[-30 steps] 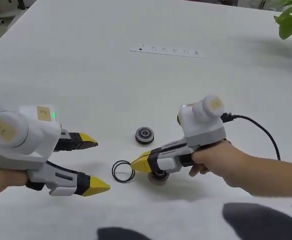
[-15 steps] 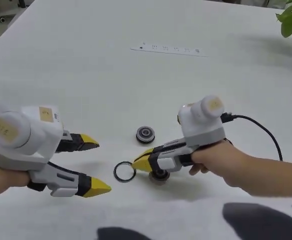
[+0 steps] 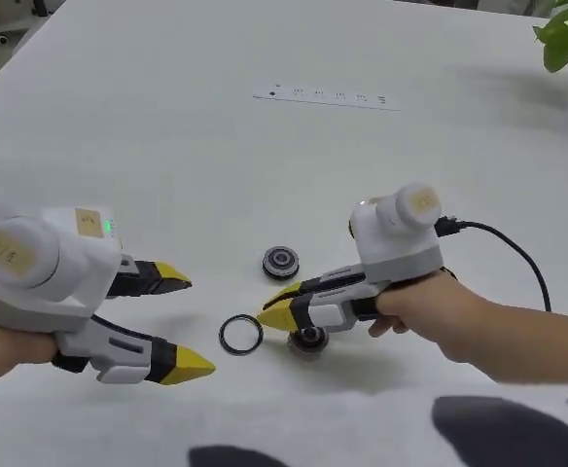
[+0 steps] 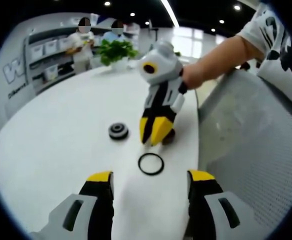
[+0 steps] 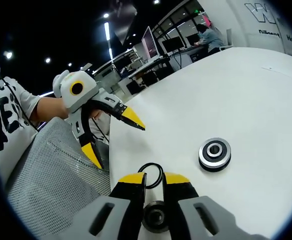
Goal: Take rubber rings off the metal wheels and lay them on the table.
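Fingertips (image 3: 276, 314) now just off rubber ring (image 3: 240, 334)

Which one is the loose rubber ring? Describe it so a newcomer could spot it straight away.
On the white table, look between the left claw and the right claw. A thin black ring lies flat there, just off the right claw's yellow tips. Unlike the wheel behind it and the one under that claw, it is a bare hollow loop with no metal centre.

White table (image 3: 167, 117), shelves (image 4: 46, 52), ceiling lights (image 4: 172, 12)
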The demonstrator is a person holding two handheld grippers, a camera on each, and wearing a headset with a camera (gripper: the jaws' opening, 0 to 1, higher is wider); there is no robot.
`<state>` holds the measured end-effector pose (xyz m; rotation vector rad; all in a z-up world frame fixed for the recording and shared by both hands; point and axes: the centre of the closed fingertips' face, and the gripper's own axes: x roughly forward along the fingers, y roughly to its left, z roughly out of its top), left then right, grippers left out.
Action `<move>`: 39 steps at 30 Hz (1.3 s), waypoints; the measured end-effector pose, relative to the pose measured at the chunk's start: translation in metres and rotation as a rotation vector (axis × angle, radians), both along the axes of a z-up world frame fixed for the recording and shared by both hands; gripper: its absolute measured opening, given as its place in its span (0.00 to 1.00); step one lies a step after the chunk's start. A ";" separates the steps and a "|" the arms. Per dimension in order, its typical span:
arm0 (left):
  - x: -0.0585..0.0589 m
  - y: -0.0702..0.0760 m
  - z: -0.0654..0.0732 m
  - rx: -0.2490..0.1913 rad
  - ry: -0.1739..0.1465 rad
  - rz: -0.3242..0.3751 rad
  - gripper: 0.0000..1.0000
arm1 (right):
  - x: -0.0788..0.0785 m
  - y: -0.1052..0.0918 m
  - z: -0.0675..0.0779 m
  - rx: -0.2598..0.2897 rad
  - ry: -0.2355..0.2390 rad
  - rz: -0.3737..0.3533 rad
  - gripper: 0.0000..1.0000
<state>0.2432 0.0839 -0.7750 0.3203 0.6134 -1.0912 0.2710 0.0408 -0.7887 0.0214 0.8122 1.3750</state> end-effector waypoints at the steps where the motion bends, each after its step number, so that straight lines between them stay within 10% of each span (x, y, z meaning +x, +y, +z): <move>1: 0.000 0.000 0.000 0.000 0.000 -0.001 0.60 | 0.000 -0.001 0.001 0.002 -0.003 0.001 0.10; 39: 0.052 0.002 0.025 0.003 -0.056 0.036 0.60 | 0.038 -0.032 0.027 0.037 -0.091 -0.113 0.13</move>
